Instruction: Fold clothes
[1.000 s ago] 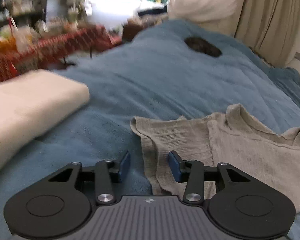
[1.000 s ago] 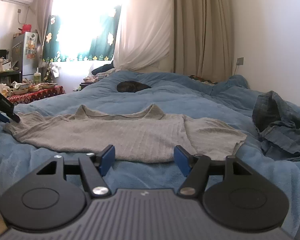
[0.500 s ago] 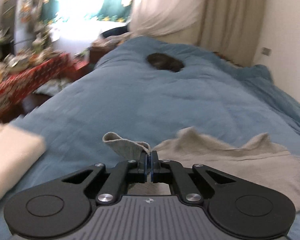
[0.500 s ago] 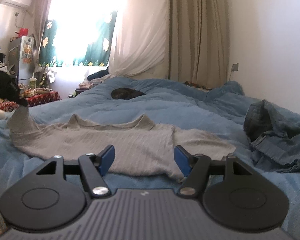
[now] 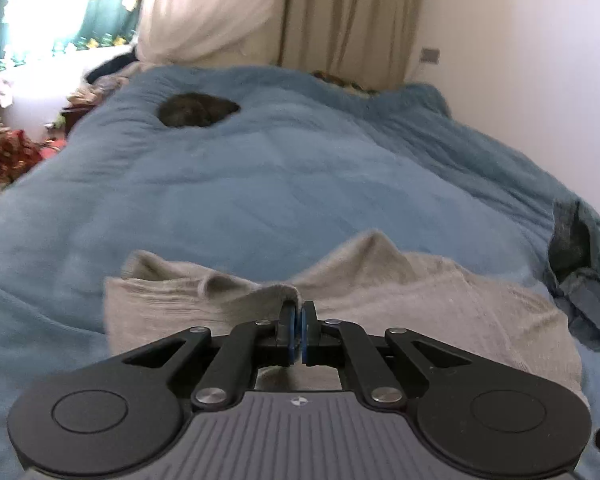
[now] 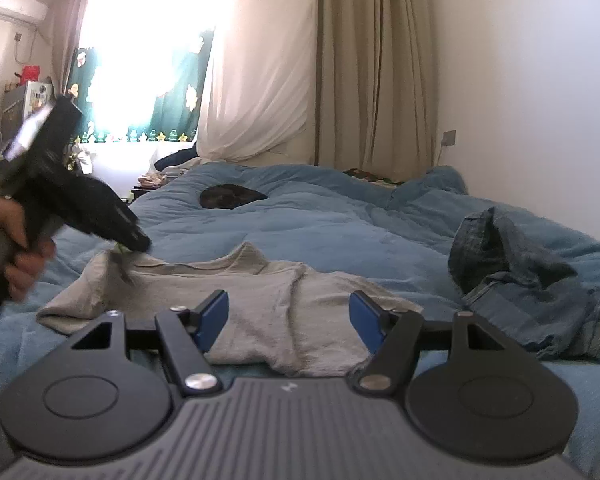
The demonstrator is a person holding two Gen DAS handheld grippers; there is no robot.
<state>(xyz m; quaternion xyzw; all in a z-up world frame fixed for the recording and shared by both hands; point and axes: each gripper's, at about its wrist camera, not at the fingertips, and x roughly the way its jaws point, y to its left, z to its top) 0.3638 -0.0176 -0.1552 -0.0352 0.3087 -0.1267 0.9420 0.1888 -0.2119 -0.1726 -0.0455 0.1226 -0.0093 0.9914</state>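
Shirt (image 6: 268,304) sleeve edge pinched in left tool (image 5: 299,332); right tool (image 6: 288,316) wide apart, holding nothing, w/ blue blanket (image 5: 280,184) beyond.

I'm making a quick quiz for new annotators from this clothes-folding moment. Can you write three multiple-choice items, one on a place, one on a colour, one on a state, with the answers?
1. Where does the crumpled denim garment lie relative to the grey shirt, in the right wrist view?
A. To its right
B. To its left
C. Under it

2. What colour is the blanket covering the bed?
A. Red
B. Blue
C. White

3. What is the state of the left claw?
A. Wide open above the shirt
B. Shut on nothing
C. Shut on the shirt's sleeve

Answers:
1. A, the denim sits on the blanket right of the shirt.
2. B, the cover is blue throughout.
3. C, its pads pinch grey fabric, while the right claw is open.
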